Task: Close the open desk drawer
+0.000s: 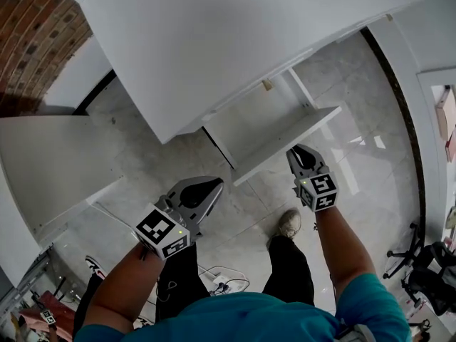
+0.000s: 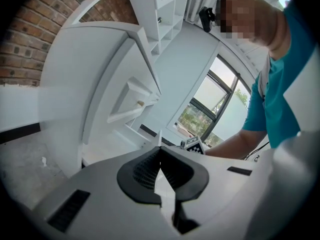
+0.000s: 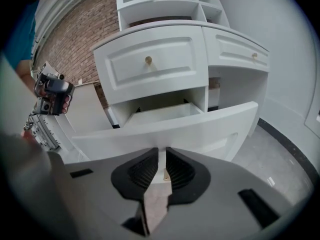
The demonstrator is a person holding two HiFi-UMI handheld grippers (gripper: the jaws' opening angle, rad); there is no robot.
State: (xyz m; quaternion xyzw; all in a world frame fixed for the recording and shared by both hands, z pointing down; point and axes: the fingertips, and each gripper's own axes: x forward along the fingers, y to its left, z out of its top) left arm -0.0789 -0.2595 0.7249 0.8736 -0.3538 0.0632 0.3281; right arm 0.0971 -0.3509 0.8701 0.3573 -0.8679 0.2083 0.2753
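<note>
The drawer (image 1: 265,128) is wide open, and by the look of it none of the closing is done. In the head view it juts out from under the desk (image 1: 214,41) toward 4 o'clock, its white inside fully exposed. In the right gripper view its front panel (image 3: 200,126) stands well forward of the desk face, while the drawer above (image 3: 150,64) at 12 o'clock sits flush and shut.

The right gripper (image 1: 298,152) is at the middle of the front panel, tips against it. Its jaws are drawn in to a narrow slit, and a small brass knob (image 3: 165,173) shows in that slit, so it seems to be pinched there, though the hold is hard to confirm.

The left gripper (image 1: 212,187) hangs at 7 o'clock from the drawer, well apart from it and touching nothing. Its jaws meet at the tips with nothing between them.

What is left is the whole job: I judge the drawer must be pushed toward 10 o'clock, back under the desk, until its front lines up with the closed one above.
</note>
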